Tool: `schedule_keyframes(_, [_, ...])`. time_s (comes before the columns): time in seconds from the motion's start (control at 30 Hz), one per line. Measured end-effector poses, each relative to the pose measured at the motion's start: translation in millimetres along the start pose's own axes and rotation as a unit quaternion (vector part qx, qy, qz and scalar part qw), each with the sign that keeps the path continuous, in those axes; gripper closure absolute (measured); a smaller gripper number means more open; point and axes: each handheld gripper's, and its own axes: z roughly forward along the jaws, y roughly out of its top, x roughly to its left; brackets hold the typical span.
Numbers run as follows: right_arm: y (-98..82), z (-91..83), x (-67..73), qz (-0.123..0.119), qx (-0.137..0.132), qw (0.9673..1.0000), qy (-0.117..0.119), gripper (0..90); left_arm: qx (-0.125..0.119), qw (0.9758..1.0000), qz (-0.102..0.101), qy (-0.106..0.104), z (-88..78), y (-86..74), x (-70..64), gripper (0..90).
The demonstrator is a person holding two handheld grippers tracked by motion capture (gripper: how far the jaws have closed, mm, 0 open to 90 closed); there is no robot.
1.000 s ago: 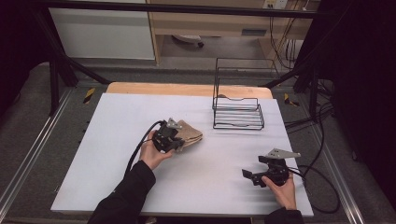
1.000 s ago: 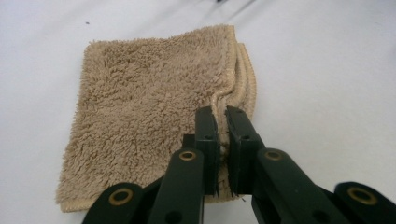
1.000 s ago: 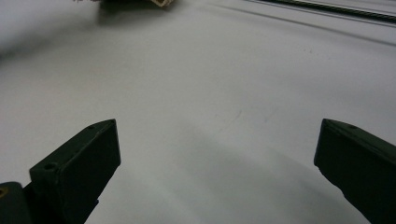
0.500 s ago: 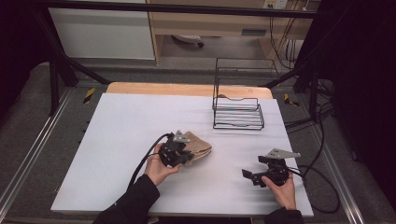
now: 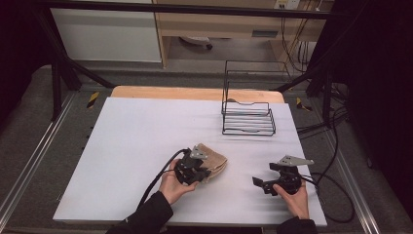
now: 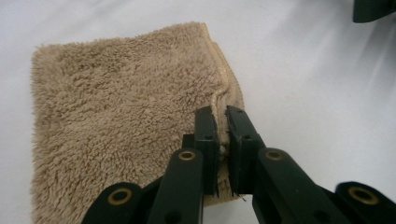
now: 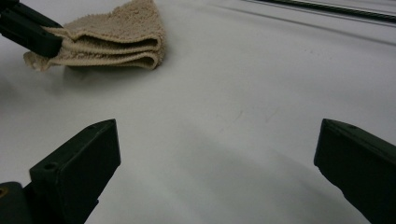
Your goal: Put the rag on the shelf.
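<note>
Low in the middle of the high view, the left gripper (image 5: pixel 207 171) is clamped on the hemmed edge of a folded tan towel (image 5: pixel 215 161) lying on the white table (image 5: pixel 136 131). In the left gripper view the jaws pinch the towel (image 6: pixel 116 116) only at its seam, probably catching not every layer. The right gripper (image 5: pixel 260 184), at lower right, rests with jaws spread wide and empty, well apart from the towel (image 7: pixel 112 39). With so thin a bite, the folds could slide apart or the hem slip free if dragged toward the wire rack (image 5: pixel 247 114).
</note>
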Motion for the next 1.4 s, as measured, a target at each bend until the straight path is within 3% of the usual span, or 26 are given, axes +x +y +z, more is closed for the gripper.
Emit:
schedule_keyframes(0.27, [0.3,1.1,0.6,0.005,0.003,1.0,0.0,1.1,0.011,0.9999,0.002,-0.004,11.5,-5.8,-3.5,79.6])
schedule_keyframes(0.4, [0.2,1.0,0.6,0.005,0.003,1.0,-0.002,1.1,0.005,0.9999,0.007,-0.014,6.0,-6.5,-2.5,67.4])
schedule_keyframes(0.53, [0.3,0.8,0.9,0.007,0.003,1.0,-0.003,1.1,-0.008,0.9999,0.015,-0.003,-8.9,-7.3,4.4,55.2])
schedule_keyframes(0.67, [0.3,1.3,1.7,0.01,0.002,0.9999,-0.004,1.3,-0.005,0.9995,0.016,0.027,-23.0,-12.2,20.0,52.9])
schedule_keyframes(0.83, [1.2,3.5,3.8,0.008,0.003,0.9999,-0.007,1.3,-0.005,0.9985,-0.014,0.052,-34.0,-23.4,45.5,54.1])
schedule_keyframes(0.93, [1.7,5.1,4.8,0.008,0.003,0.9999,-0.01,1.3,-0.001,0.9981,-0.03,0.054,-35.2,-30.1,54.5,56.7])
schedule_keyframes(1.13, [3.6,8.0,9.1,0.009,0.004,0.9999,-0.009,1.3,0.02,0.9982,-0.03,0.048,-28.0,-40.3,56.2,63.5])
schedule_keyframes(1.3, [5.1,8.8,10.6,0.011,0.001,0.9999,-0.01,1.5,0.019,0.9984,-0.028,0.045,-24.7,-42.7,53.9,69.7])
schedule_keyframes(1.4, [8.5,9.8,14.1,0.008,-0.006,0.9998,-0.015,2.1,0.019,0.9983,-0.026,0.048,-21.9,-44.1,52.6,78.4])
